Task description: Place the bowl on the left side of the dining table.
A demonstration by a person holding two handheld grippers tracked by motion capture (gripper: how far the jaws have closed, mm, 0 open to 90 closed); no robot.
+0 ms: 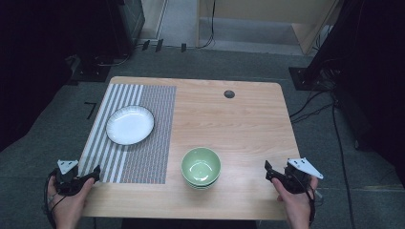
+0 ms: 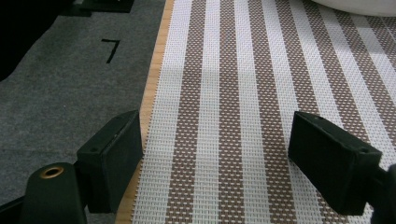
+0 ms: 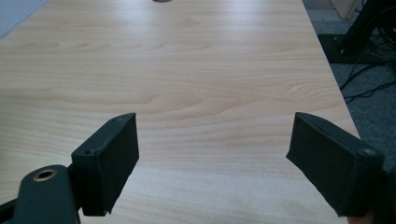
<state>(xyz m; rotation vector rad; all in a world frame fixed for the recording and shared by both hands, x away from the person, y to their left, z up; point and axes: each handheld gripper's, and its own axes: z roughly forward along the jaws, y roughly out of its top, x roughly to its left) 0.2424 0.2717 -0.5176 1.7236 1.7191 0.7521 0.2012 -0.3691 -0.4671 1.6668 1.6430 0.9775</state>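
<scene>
Black jaws, left gripper (image 1: pixel 90 174): I read them as spread wide with nothing between; in the left gripper view they straddle the near left edge of the striped placemat (image 2: pixel 261 93), one jaw over the tabletop's rim.
Black jaws, right gripper (image 1: pixel 268 171): likewise parted and empty; in the right gripper view I see bare wood between them.
Nearest thing, green bowl (image 1: pixel 201 167): it sits on the tabletop (image 1: pixel 239 124) near the front edge, just right of the placemat, upright. It looks like a stack of two or more, though I cannot count them for certain.
Bearing from right jaws: the bowl lies to their left, at about the same depth, apart from them.
Bearing from left jaws: the bowl lies to their right, across the placemat's near corner, well apart.
Nearer hand: I judge the right the closer.
Axis: the bowl is round, so no long axis; any rim approach serves.
White plate (image 1: pixel 130 125): rests on the placemat, farther back, ahead of the left gripper.
</scene>
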